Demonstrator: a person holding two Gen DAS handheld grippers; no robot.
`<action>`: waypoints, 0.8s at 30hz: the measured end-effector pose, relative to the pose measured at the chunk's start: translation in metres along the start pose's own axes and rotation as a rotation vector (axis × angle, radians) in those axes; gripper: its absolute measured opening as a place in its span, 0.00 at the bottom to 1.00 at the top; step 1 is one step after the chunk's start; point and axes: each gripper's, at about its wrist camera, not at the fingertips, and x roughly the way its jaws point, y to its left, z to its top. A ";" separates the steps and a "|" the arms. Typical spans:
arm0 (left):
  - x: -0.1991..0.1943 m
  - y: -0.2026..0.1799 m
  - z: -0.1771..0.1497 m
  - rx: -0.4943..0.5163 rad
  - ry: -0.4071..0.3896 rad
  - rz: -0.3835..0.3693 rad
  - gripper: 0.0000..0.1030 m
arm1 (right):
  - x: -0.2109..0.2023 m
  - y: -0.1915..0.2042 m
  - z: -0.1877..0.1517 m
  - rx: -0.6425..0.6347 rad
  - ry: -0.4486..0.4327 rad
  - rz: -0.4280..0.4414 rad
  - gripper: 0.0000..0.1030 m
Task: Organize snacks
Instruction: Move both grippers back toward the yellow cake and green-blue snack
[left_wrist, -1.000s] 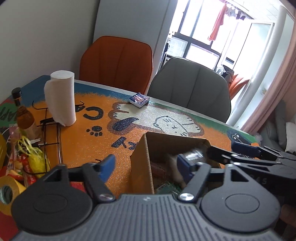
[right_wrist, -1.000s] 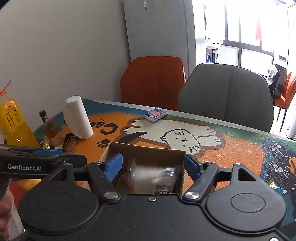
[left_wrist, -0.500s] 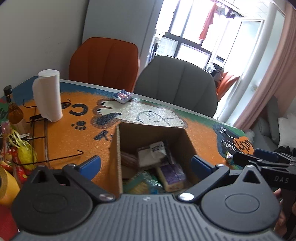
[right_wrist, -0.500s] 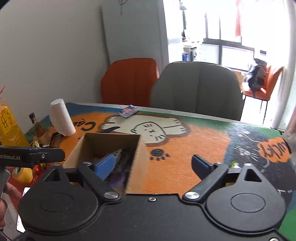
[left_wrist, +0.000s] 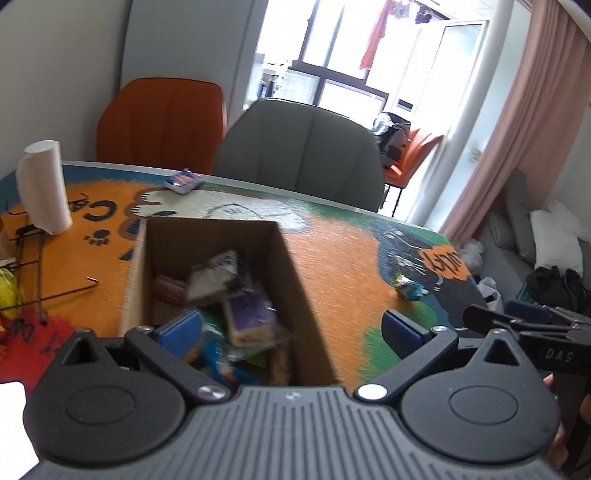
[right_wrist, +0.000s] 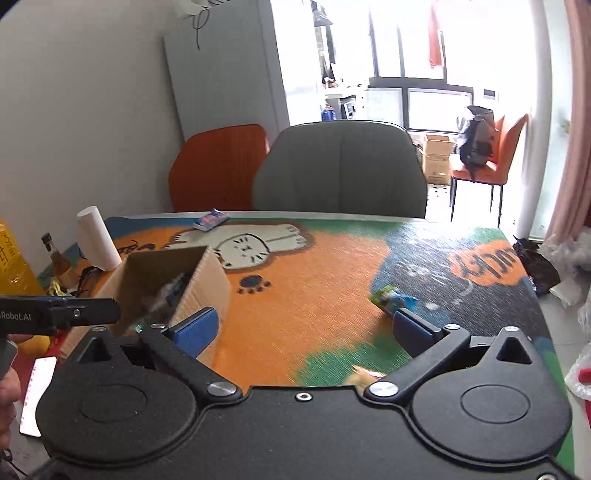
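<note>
The right hand-held gripper is spreading its jaws, which stand wide apart with only bare desk between them; nothing is held. The left hand-held gripper is released as well, its left blue pad over the cardboard box and its right pad out past the box wall, above the mat.

The step in hand looks like fetching the next loose snack for the box. To do it well, I would keep the right jaws wide on the way in, line both pads up across the short side of the packet, and come down low enough that the lower edges nearly skim the mat before closing, since a flat foil packet tends to slip out from a high pinch. Closing gently should spare the contents.

The green-and-blue snack packet lies on the dark part of the mat, just ahead of the right pad of the right hand-held gripper and a little off to its right side, not yet between the jaws. A second orange-toned item shows at the gripper's near edge, too blurred to name. The box, already holding several wrapped snacks, sits to the left of that gripper. A small blue packet rests at the far desk edge, well apart from both.
</note>
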 end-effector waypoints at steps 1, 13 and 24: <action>0.001 -0.006 -0.001 0.009 0.001 -0.007 1.00 | -0.002 -0.005 -0.003 0.008 0.004 -0.003 1.00; 0.020 -0.073 -0.018 0.101 0.011 -0.088 0.99 | -0.018 -0.061 -0.027 0.065 0.001 -0.047 1.00; 0.055 -0.108 -0.034 0.137 0.064 -0.114 0.90 | -0.020 -0.095 -0.043 0.093 0.012 -0.049 1.00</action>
